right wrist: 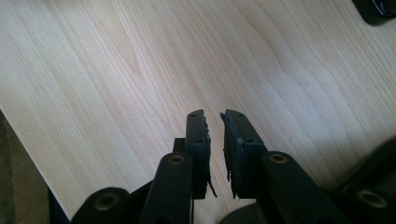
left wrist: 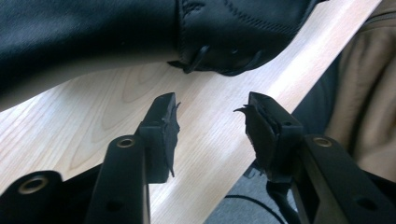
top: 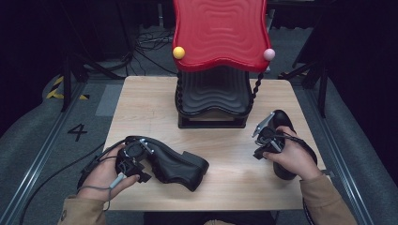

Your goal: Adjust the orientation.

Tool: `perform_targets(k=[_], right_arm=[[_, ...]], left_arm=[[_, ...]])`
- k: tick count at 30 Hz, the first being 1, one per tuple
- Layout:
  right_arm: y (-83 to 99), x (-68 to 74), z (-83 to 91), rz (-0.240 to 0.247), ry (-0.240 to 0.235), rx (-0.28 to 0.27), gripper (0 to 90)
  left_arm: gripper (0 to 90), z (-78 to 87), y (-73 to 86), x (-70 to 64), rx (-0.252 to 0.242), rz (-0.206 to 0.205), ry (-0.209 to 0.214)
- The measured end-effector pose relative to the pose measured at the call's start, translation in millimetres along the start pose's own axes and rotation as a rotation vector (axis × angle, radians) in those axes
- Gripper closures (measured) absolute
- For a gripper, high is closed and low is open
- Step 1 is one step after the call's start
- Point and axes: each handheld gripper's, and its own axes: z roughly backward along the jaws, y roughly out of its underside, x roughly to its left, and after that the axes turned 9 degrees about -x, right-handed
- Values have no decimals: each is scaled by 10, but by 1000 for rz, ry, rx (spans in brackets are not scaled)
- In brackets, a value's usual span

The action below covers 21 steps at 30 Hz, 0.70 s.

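High view: one light wooden table [top: 155, 108] carries everything, and it is the largest thing here. Next in size is one shoe rack [top: 213, 61] standing at the middle of the far edge, with two wavy shelves, a red one on top and a black one below. Two twisted black posts join the shelves at the front. Two small balls cap the red shelf's front corners, one yellow ball [top: 179, 52] and one pink ball [top: 269, 54].

Two black boots are on the table. One black ankle boot [top: 176, 164] lies on its side near the front edge, left of centre, its sole toward the person. The second black boot [top: 283, 119] sits near the right edge, mostly hidden behind the right hand.

Two grippers are held, one in each hand. The left gripper [top: 133, 159] rests against the lying boot at its ankle end; in the left gripper view [left wrist: 210, 135] its jaws stand well apart with bare table between them, the boot's black leather just beyond their tips and not touched by them. The right gripper [top: 265, 140] is above the table beside the second boot; in the right gripper view [right wrist: 214, 140] its jaws are nearly together, a narrow slit between them, holding nothing, over bare wood.
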Motion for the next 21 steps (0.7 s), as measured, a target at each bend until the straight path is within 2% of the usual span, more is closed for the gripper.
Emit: perform_targets(k=[2, 4, 8, 11, 17, 21], right_arm=[[-4, 2, -1, 3, -2, -5, 811], [-15, 11, 5, 9, -7, -19, 832], [-31, 21, 2, -2, -41, -56, 876], [-40, 27, -15, -12, -67, -62, 900], [-125, 114, -43, 12, -108, -110, 900], [-240, 207, -89, 59, -156, -158, 900]], left_arm=[[549, 8, -6, -9, -17, -11, 9], [573, 25, -16, -10, -39, -3, 31], [614, 56, -31, -14, -67, 4, 41], [669, 72, -27, 17, -99, 39, 74], [743, 123, -8, 10, -130, 71, 65], [704, 107, 50, 26, -134, 115, 42]])
